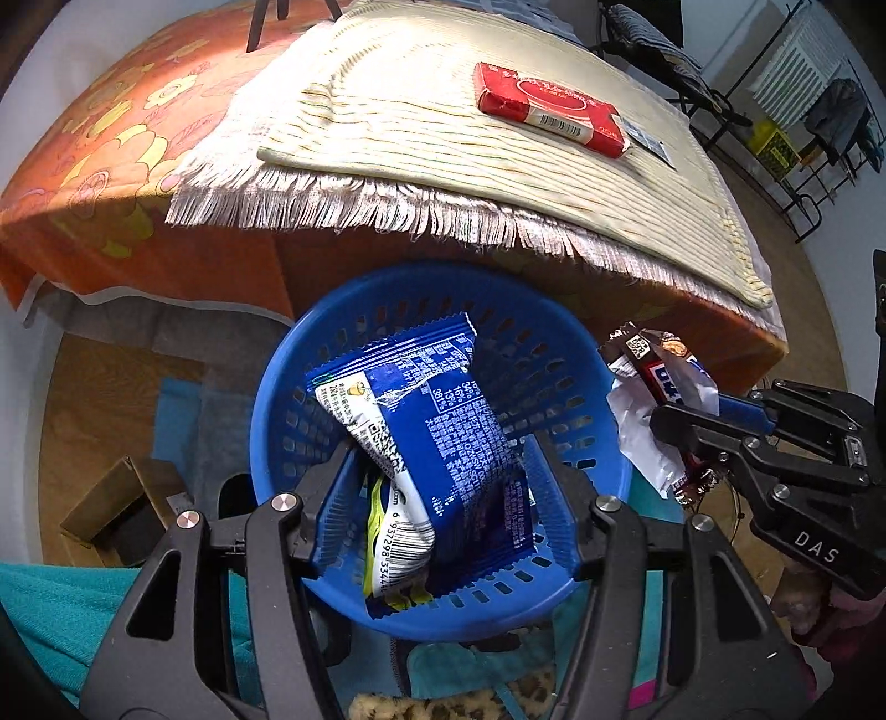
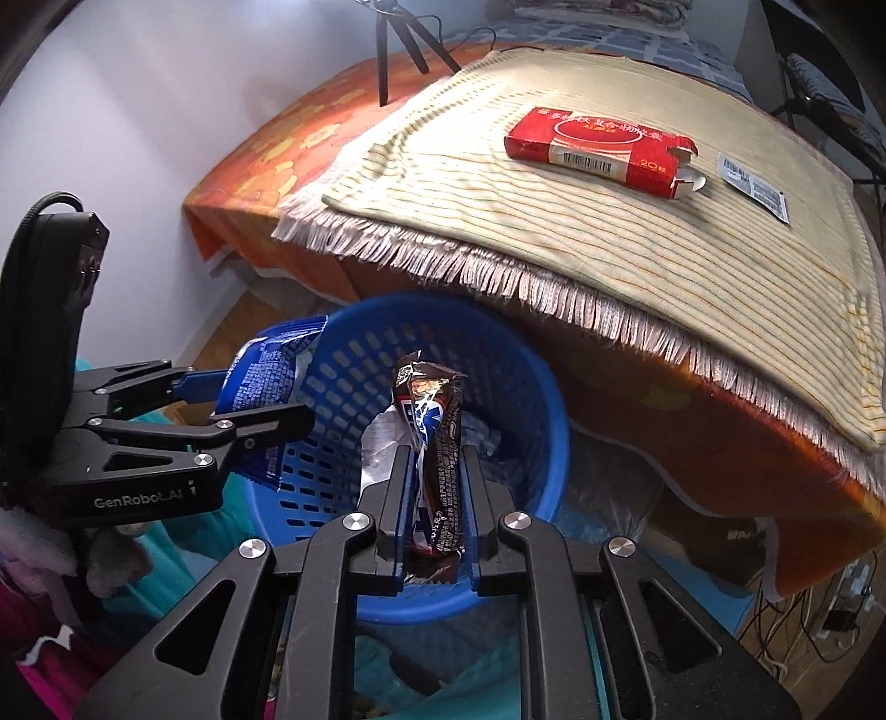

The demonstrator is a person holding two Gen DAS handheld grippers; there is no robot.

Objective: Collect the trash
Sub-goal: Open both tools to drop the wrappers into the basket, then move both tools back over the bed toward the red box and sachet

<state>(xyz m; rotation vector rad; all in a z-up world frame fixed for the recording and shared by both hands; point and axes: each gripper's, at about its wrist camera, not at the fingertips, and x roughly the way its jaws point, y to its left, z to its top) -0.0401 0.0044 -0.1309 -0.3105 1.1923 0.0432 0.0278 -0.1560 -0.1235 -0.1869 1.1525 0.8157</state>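
Note:
A blue perforated basket [image 1: 266, 421] [image 2: 554, 443] stands on the floor against the bed. Over it, my left gripper [image 1: 440, 451] [image 2: 266, 399] is shut on a blue-and-white snack wrapper [image 1: 443, 387] [image 2: 260, 376] that hangs down into the basket. My right gripper [image 2: 434, 451] [image 1: 686, 410] is shut on a crumpled brown chocolate wrapper [image 2: 443, 432] [image 1: 659, 365], held upright above the basket's mouth. On the bed lie a red cardboard box [image 1: 548, 108] [image 2: 598, 147] with an open end flap and a small printed label slip [image 1: 648, 141] [image 2: 753, 185].
A striped fringed cloth [image 1: 443, 138] covers the orange floral bedspread [image 1: 111, 138]. A black tripod [image 2: 398, 39] stands at the bed's far side. A brown box [image 1: 122, 498] sits on the wooden floor left of the basket, teal fabric [image 1: 55, 609] lies below, and cables [image 2: 830, 609] lie at the right.

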